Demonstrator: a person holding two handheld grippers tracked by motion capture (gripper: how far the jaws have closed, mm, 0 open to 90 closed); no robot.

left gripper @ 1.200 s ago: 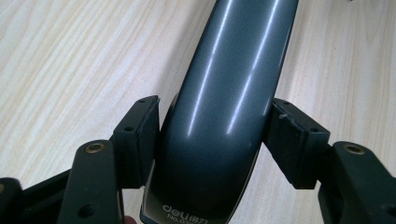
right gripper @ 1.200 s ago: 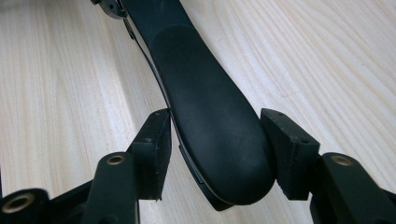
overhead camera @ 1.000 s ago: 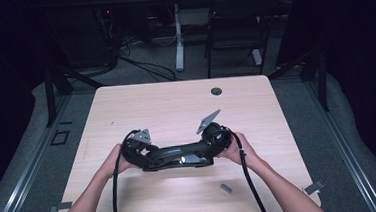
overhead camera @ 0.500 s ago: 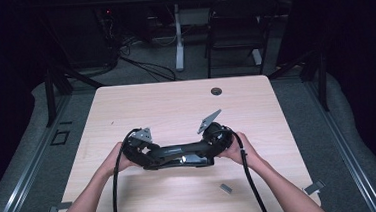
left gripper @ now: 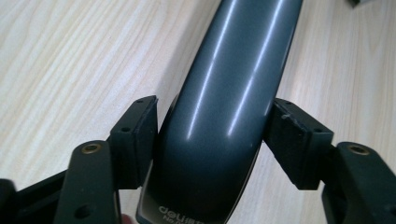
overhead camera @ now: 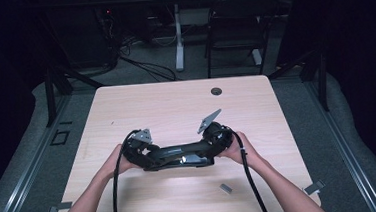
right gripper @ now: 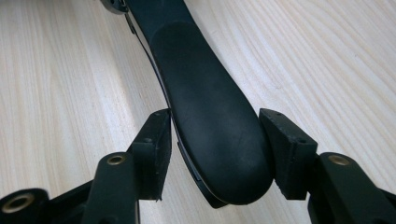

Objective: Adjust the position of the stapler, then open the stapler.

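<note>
A long dark stapler (overhead camera: 179, 152) lies crosswise near the front of the wooden table (overhead camera: 176, 107), held at both ends. My left gripper (overhead camera: 151, 158) grips its left end. In the left gripper view the pads (left gripper: 135, 140) press on the glossy grey body (left gripper: 224, 93), which bears "deli" lettering. These jaws have just been opening a little, with the stapler still between them. My right gripper (overhead camera: 210, 152) grips the other end. In the right gripper view its pads (right gripper: 152, 149) clamp the matte black rounded end (right gripper: 210, 121).
A small grey metal piece (overhead camera: 225, 187) lies on the table in front of the stapler, near the right forearm. A round cable hole (overhead camera: 216, 91) sits at the table's far edge. Beyond the table stand a chair (overhead camera: 233, 32) and cables on the floor.
</note>
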